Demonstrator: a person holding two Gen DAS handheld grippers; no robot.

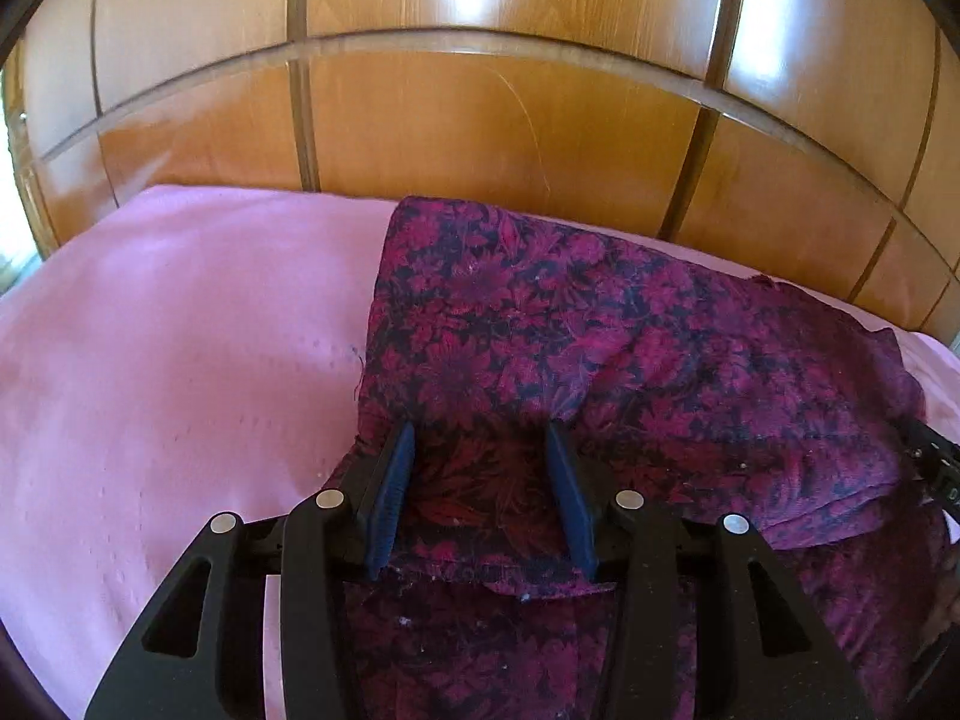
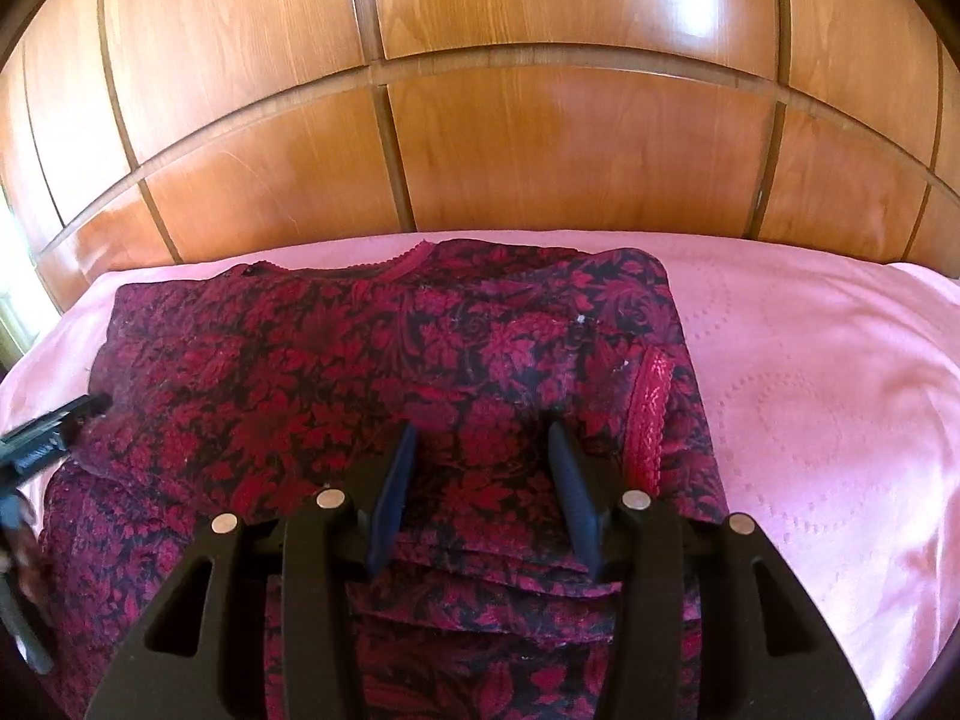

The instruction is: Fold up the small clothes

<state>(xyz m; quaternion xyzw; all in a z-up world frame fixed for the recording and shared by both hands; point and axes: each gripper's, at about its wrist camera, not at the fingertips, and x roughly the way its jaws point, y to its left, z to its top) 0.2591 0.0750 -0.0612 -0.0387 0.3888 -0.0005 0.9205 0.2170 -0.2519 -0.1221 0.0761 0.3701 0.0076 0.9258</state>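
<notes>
A dark red and black floral garment (image 1: 600, 330) lies folded in layers on a pink sheet (image 1: 180, 360). It fills the middle of the right wrist view (image 2: 360, 372), with its lace neckline at the far edge and a lace-trimmed sleeve (image 2: 651, 414) on the right. My left gripper (image 1: 480, 432) is open, its blue fingers (image 1: 393, 480) over the garment's near left part, a folded layer lying across their tips. My right gripper (image 2: 483, 432) is open over the near right part. Each gripper shows at the edge of the other's view.
A glossy wooden panelled headboard (image 2: 540, 150) rises right behind the far edge of the bed. Bare pink sheet (image 2: 828, 420) lies to the right of the garment and to its left in the left wrist view.
</notes>
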